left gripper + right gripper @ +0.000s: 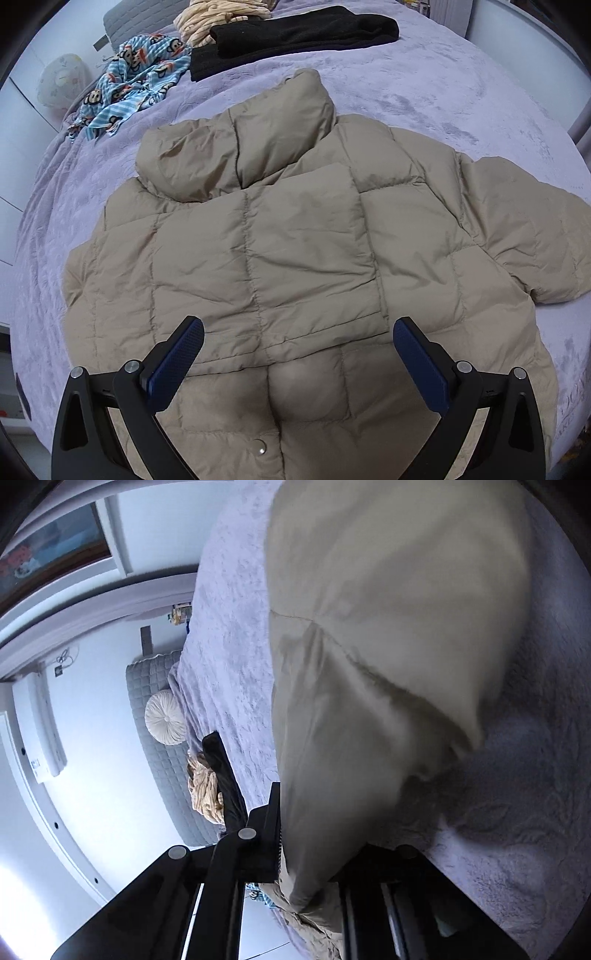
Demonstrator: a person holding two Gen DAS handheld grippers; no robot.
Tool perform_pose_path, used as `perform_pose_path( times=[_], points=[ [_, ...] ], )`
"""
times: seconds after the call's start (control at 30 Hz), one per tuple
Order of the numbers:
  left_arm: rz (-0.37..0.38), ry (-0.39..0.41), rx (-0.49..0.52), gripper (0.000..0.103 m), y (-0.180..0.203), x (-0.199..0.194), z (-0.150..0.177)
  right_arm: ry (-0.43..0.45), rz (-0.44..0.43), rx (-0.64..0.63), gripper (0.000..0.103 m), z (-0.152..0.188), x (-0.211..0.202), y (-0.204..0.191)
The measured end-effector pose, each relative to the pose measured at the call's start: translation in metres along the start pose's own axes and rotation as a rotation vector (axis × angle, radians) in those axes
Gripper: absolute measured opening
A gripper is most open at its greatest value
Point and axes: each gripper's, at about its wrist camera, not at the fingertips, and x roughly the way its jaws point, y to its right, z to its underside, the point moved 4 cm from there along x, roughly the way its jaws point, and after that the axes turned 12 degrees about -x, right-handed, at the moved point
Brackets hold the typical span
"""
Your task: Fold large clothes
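No writing is readable. My left hand-held gripper (297, 345) hovers spread wide over the hem of the beige puffer jacket (295, 240) lying flat on the lavender bed (424, 85). My right hand-held gripper (314, 834) is clamped on a fold of the jacket's fabric.

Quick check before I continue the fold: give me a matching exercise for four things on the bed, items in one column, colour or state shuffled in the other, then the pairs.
Items:
1. puffer jacket
2. monkey-print cloth
3. folded garment beyond the collar
4. left gripper

Colour or state:
A. black
B. open above the jacket's hem
C. beige, spread flat
D. light blue, crumpled

Pairs: 1-C, 2-D, 3-A, 4-B
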Motion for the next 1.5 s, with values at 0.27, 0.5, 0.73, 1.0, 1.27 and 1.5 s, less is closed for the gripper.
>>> perform_pose_path(
  times=[0.27, 0.5, 0.73, 1.0, 1.27, 1.5],
  points=[
    [-0.019, 0.008, -0.059, 0.103, -0.043, 0.003, 0.004, -0.141, -0.038, -0.375, 0.009, 0.046, 0.04, -0.115],
    [-0.031, 0.003, -0.142, 0.103, -0.097, 0.011, 0.014, -0.367, -0.036, -0.806, 0.009, 0.166, 0.116, -0.216],
    [-0.041, -0.013, -0.221, 0.103, -0.151, 0.02, 0.026, -0.63, 0.082, -1.062, 0.009, 0.323, 0.19, -0.205],
    [-0.039, -0.007, -0.235, 0.103, -0.182, 0.029, 0.033, -0.712, 0.266, -1.028, 0.009, 0.371, 0.223, -0.127],
    [0.17, -0.02, -0.308, 0.103, -0.182, 0.023, 0.024, -0.717, 0.298, -0.995, 0.046, 0.365, 0.203, -0.126],
    [0.33, 0.034, -0.305, 0.103, -0.183, 0.011, -0.004, -0.521, 0.253, -0.886, 0.083, 0.315, 0.145, -0.147]
  ],
)
